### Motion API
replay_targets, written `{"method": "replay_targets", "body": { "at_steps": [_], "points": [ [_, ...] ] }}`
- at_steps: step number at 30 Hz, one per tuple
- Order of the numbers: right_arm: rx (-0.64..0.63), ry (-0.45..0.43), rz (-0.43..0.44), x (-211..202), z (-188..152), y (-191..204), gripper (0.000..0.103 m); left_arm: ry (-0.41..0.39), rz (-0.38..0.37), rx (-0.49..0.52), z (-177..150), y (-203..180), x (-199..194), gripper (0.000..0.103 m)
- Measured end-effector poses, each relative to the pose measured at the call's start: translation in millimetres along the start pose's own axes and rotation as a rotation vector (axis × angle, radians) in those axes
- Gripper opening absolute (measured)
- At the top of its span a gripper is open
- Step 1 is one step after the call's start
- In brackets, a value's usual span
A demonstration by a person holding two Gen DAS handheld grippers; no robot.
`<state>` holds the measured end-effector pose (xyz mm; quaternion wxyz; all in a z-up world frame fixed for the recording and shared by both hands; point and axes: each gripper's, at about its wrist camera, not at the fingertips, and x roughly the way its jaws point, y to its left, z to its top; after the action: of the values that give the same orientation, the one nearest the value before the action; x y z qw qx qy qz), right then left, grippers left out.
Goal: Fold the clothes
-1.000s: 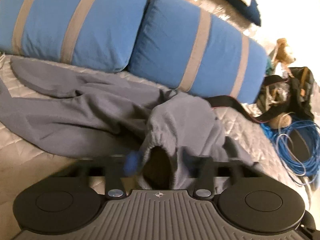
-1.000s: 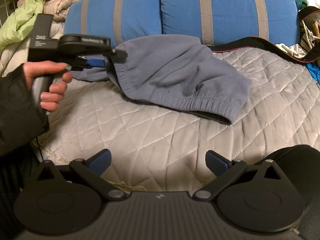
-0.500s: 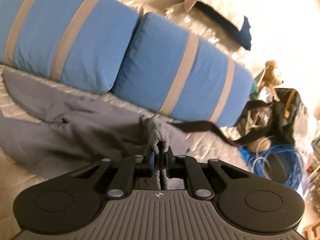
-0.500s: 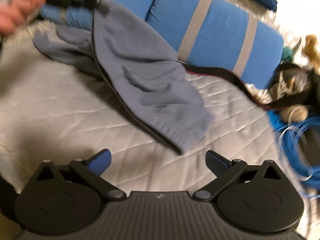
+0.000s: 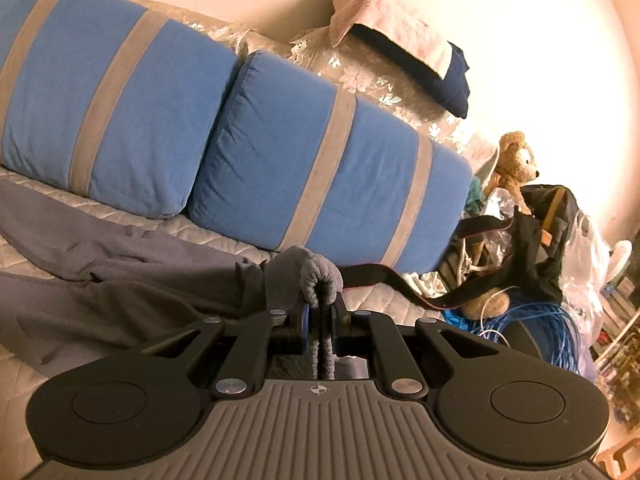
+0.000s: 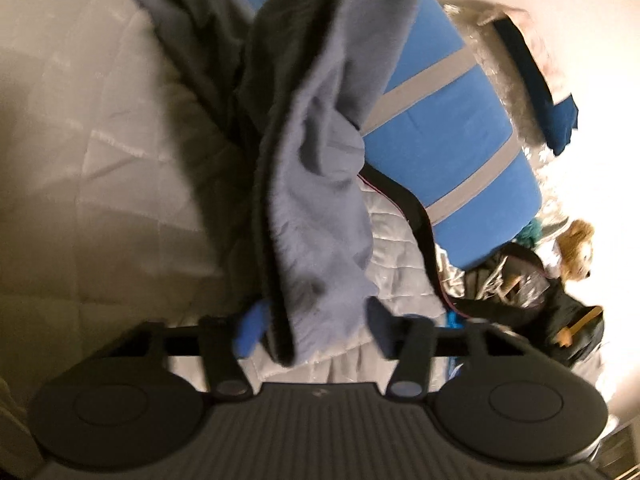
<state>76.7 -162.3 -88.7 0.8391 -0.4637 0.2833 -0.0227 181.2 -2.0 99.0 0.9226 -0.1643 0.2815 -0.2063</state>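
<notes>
Left gripper (image 5: 319, 322) clamps grey garment (image 5: 120, 292); right gripper (image 6: 316, 330) agape.

We found no readable text, brand, number or label in either view. The only mark we saw was a small crosshair symbol on the ribbed grey body of the left gripper (image 5: 319, 317), at its front edge; the matching spot on the right gripper (image 6: 320, 330) was too blurred to read.

garment (image 6: 320, 216) blurred (top cropped), cloth hiding tongs' gap
</notes>
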Motion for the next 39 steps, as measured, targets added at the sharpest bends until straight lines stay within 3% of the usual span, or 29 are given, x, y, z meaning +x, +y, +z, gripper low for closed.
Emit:
{"method": "replay_targets", "body": {
  "at_steps": [1,3,4,9,13,15,23,26,29,33,39],
  "points": [
    [-0.016,0.008,-0.010,1.3,-0.7,2.7,0.037,-0.002,0.000,0.001,0.9,0.1,-0.1,0.009],
    [-0.019,0.018,-0.017,1.2,-2.1,4.4,0.025,-0.006,0.003,0.005,2.7,0.3,-0.6,0.009],
    [-0.017,0.016,-0.011,0.1,-2.5,3.2,0.010,-0.009,0.004,0.007,4.3,0.1,-1.7,0.009],
    [0.021,-0.035,0.029,-28.3,-0.7,-13.9,0.008,-0.040,0.007,0.013,15.1,-3.7,-15.4,0.008],
    [0.122,-0.095,0.083,-67.3,2.5,-54.6,0.007,-0.100,0.008,0.048,31.8,-15.6,-38.5,0.008],
    [0.190,-0.128,0.125,-87.6,3.9,-81.4,0.007,-0.141,0.012,0.089,42.3,-27.9,-52.0,0.008],
    [0.566,-0.287,0.443,-162.4,4.2,-216.2,0.006,-0.331,-0.011,0.263,88.6,-108.0,-108.0,0.008],
    [0.679,-0.376,0.488,-191.3,-0.3,-264.8,0.006,-0.393,-0.031,0.313,105.6,-143.3,-123.6,0.008],
    [0.769,-0.441,0.499,-210.1,-9.2,-306.7,0.006,-0.403,-0.068,0.325,120.3,-175.7,-122.8,0.008],
    [0.884,-0.395,0.486,-190.9,-30.0,-329.9,0.006,-0.401,-0.111,0.336,137.0,-215.6,-114.8,0.008],
    [1.043,-0.192,0.501,-116.4,-81.6,-312.4,0.006,-0.267,-0.104,0.389,96.9,-236.0,-22.5,0.008]
  ]
}}
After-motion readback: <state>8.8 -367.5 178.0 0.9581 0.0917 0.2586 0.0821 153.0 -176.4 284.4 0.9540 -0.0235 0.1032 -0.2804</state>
